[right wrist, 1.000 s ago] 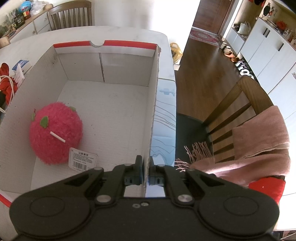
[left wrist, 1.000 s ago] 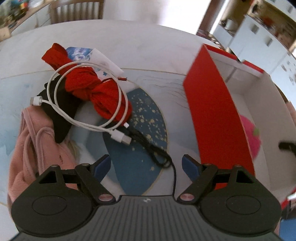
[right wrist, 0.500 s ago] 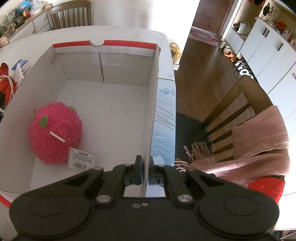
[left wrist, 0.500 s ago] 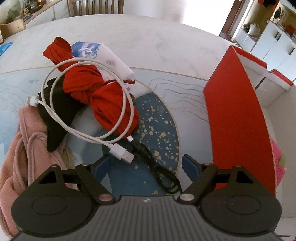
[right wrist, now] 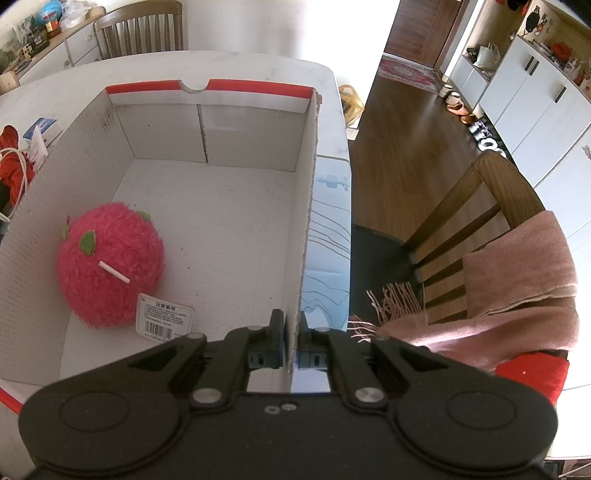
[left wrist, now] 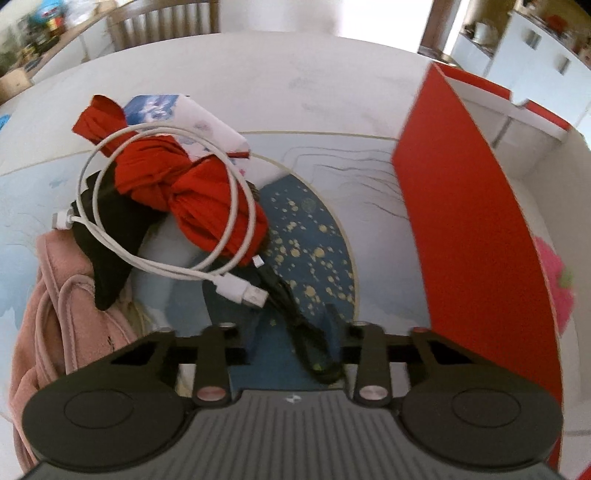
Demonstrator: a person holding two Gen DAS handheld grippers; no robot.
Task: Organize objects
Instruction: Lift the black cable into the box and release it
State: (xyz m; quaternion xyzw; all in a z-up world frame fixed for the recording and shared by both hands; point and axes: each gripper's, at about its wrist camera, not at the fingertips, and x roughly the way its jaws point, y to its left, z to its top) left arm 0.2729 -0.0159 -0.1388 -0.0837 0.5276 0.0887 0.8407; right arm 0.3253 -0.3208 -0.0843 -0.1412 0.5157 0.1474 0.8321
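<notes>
A home's dining room. A white table [right wrist: 258,62] has wooden slat-back chairs [right wrist: 142,26] around it, and a pink scarf [right wrist: 517,295] is draped over the nearest one. Dark wood floor [right wrist: 391,155] runs to a patterned rug [right wrist: 410,68] by a doorway, with shoes [right wrist: 460,109] lined along white cupboards [right wrist: 532,96]. A sideboard [right wrist: 48,44] holds clutter.

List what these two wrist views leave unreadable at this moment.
- Left wrist: whether the closing left gripper already pinches the black cable; motion blur.
- Left wrist: pink plush, mostly behind the box wall.
- Right wrist: plush tag text, too small.
</notes>
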